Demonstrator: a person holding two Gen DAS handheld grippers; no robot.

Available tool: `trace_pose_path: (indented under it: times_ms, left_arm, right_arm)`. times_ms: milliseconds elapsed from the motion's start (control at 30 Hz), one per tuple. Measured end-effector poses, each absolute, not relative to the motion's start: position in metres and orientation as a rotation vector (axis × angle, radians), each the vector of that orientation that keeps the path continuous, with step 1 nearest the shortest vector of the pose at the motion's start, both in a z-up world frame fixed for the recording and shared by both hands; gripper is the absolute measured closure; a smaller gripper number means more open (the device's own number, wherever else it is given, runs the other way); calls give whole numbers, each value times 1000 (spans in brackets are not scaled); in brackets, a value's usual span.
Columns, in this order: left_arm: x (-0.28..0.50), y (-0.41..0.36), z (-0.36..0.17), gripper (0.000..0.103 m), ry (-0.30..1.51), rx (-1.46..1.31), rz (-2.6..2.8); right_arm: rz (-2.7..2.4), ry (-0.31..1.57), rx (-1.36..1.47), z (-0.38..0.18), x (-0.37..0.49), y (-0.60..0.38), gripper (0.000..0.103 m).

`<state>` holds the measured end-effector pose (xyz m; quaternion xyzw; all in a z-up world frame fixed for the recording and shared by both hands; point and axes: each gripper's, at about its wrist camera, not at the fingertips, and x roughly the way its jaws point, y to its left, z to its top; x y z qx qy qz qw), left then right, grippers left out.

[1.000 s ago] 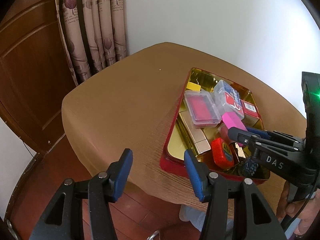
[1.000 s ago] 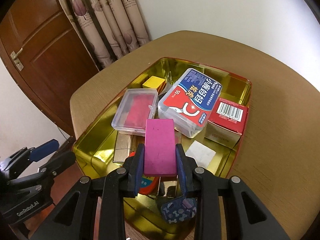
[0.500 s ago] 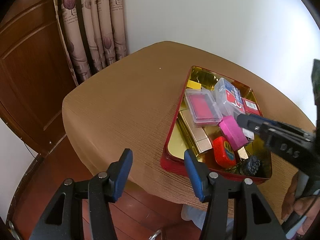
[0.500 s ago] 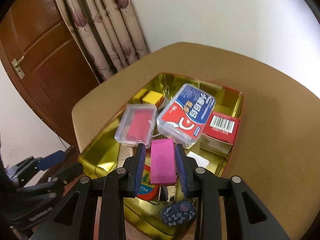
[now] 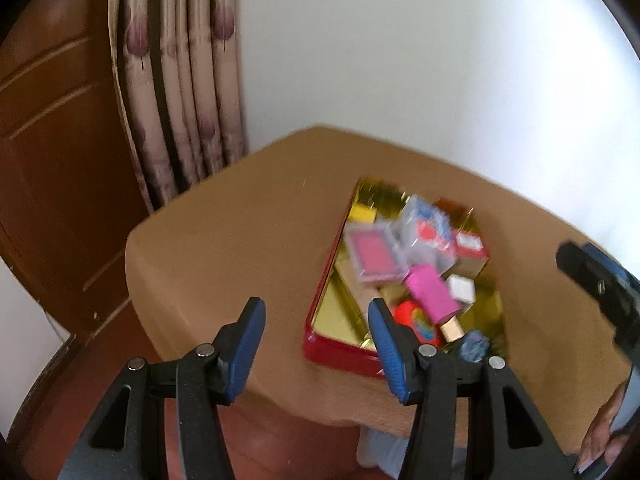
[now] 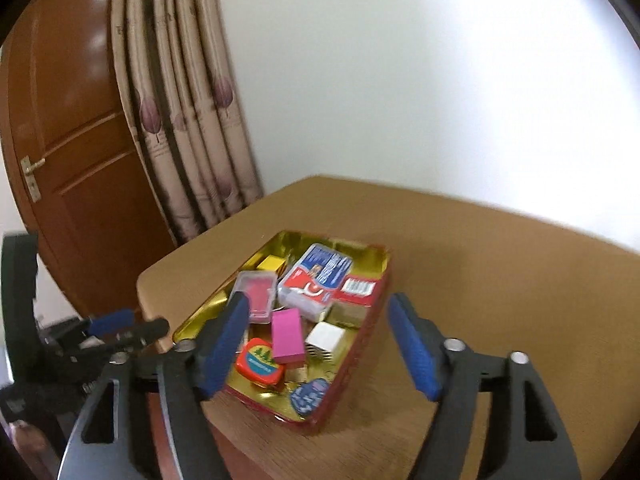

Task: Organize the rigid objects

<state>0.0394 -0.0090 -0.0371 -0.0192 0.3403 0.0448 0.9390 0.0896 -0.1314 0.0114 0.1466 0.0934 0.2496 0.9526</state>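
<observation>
A red tin tray with a gold inside [image 6: 362, 344] [image 5: 320, 344] sits on the brown table and holds several small items. A pink block [image 6: 286, 340] [image 5: 430, 294] lies in it on top of other items, beside a clear case with a red insert [image 6: 258, 296], a red-blue-white plastic box [image 6: 316, 278], a red carton [image 6: 358, 286] and a red-orange round item [image 6: 258, 364]. My right gripper [image 6: 320, 346] is open and empty, above the tray's near end. My left gripper [image 5: 316, 346] is open and empty, at the table's near edge left of the tray.
The brown table [image 6: 500, 264] stands against a white wall. A patterned curtain [image 6: 180, 120] and a wooden door [image 6: 68, 128] are at the left. The table drops off to a red-brown floor [image 5: 280, 440] at the near edge.
My right gripper has opened and let go of the pink block, which now lies in the tray. The right gripper has pulled back and up. The left gripper has hardly moved.
</observation>
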Motion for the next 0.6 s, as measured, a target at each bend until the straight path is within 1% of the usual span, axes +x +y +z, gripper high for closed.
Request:
trace_pose_path:
  times_ms: [33, 67, 100, 133, 167, 267, 600]
  left_arm:
    - [35, -11, -34, 48, 673, -36, 88]
    - [30, -15, -29, 48, 647, -30, 79]
    - [26, -17, -27, 48, 632, -22, 76]
    - [22, -20, -25, 48, 619, -11, 76]
    - [18, -23, -22, 47, 610, 0, 78]
    - [8, -34, -17, 47, 592, 23, 72]
    - [-22, -31, -7, 47, 585, -18, 49]
  right_arm:
    - [486, 161, 290, 12, 81, -133, 18]
    - [460, 124, 282, 11, 70, -134, 13]
    - [426, 72, 270, 11, 57, -135, 11]
    - [404, 39, 260, 10, 49, -135, 4]
    - [377, 4, 246, 9, 39, -136, 1]
    - [326, -41, 206, 7, 19, -135, 1]
    - [252, 57, 297, -2, 5, -166, 1]
